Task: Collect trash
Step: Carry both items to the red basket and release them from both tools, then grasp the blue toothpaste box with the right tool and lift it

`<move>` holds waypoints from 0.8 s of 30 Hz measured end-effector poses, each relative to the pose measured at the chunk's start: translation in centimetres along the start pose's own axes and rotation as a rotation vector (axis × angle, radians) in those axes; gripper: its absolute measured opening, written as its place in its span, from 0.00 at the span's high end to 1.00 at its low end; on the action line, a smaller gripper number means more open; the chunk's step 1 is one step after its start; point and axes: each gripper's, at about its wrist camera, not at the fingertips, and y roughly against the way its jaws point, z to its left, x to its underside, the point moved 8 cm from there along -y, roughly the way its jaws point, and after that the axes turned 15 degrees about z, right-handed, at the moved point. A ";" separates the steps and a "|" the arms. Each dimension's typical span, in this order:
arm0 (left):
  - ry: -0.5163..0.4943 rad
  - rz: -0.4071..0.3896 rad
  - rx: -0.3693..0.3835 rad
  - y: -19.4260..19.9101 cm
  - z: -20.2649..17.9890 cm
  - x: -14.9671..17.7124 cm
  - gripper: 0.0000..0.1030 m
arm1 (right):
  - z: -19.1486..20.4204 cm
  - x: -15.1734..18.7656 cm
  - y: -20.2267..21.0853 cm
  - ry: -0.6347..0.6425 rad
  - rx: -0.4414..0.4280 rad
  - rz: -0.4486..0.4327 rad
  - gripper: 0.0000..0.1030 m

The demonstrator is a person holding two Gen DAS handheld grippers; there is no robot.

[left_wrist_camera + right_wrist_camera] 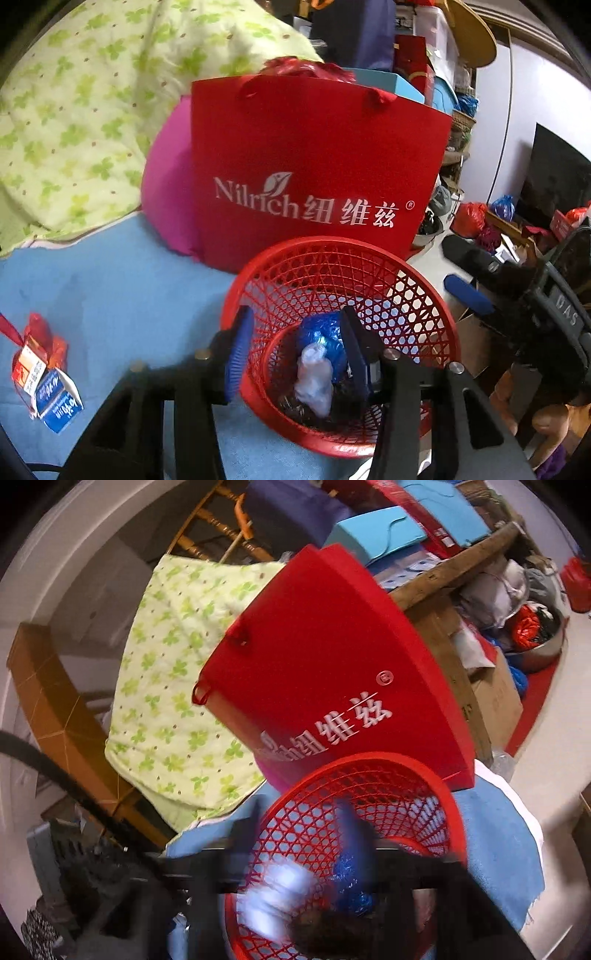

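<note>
Left tool [295,354] straddles basket [424,295] rim above trash [314,376].

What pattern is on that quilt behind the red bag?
The quilt is pale yellow-green with green clover-like leaves and small brown dots, clearest in the left wrist view.

Left gripper [295,347] angled down, jaws apart, right gripper [303,834] blurred, jaws apart

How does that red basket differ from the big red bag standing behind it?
The red basket is round, open lattice plastic, so you see through its wall; the red bag is flat-sided and solid. The basket is plain, while the bag carries white lettering and cord handles. The basket shows its contents, blue and white crumpled wrappers; the bag's inside is hidden. Both are bright red and sit on the blue cloth.
</note>
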 end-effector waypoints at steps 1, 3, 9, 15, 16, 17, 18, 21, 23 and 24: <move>0.007 -0.002 -0.008 0.3 0.4 0.2 0.52 | 0.3 0.0 0.3 0.014 -0.004 -0.017 0.22; 0.015 -0.011 -0.033 1.0 1.2 0.8 0.52 | 0.9 0.0 0.8 0.053 0.008 -0.037 0.22; 0.107 -0.013 -0.136 3.6 6.5 4.9 0.44 | 5.2 1.0 0.5 0.184 -0.003 -0.065 0.22; 0.195 0.014 -0.261 5.7 13.4 10.1 0.44 | 12.3 4.3 -0.5 0.391 -0.073 -0.088 0.22; 0.227 0.021 -0.274 6.2 15.2 11.5 0.44 | 13.6 5.1 -0.9 0.428 -0.090 -0.084 0.22; 0.252 0.026 -0.286 6.6 16.4 12.5 0.44 | 14.8 5.9 -1.4 0.456 -0.106 -0.072 0.22; 0.278 0.030 -0.303 6.9 17.7 13.5 0.44 | 15.7 6.7 -2.2 0.477 -0.120 -0.052 0.22; 0.348 0.041 -0.348 7.8 21.2 16.4 0.44 | 18.2 9.4 -5.1 0.517 -0.144 0.044 0.22; 0.418 0.052 -0.370 8.4 24.1 18.7 0.44 | 19.3 11.2 -7.2 0.533 -0.153 0.118 0.22; 0.448 0.054 -0.373 8.5 25.2 19.6 0.44 | 19.7 11.9 -8.0 0.537 -0.154 0.145 0.22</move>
